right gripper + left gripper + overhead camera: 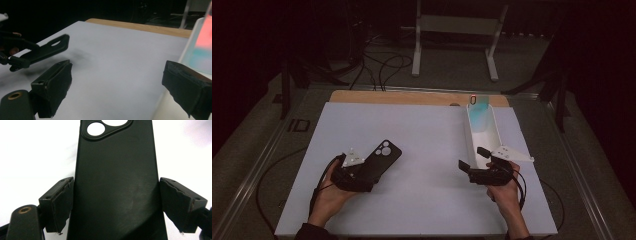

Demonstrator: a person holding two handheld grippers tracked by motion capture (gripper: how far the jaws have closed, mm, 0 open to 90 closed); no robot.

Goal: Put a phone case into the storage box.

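Note:
A black phone case (380, 156) with a round camera cutout is clamped by its long sides in my left gripper (368, 172). In the left gripper view both pads press on the edges of the case (117, 182), camera cutout pointing away. Seen from the right gripper view, the case (47, 51) hangs tilted a little above the white table sheet and casts a shadow. My right gripper (473, 157) stands open at the near end of a long white tray (498, 131), with nothing between its jaws (117, 85).
A teal object (479, 111) with a small red light leans in the tray's far end. The white sheet (427, 150) covers a wooden tabletop (412, 96). Cables and a white stand's legs (417, 50) lie on the floor beyond the table.

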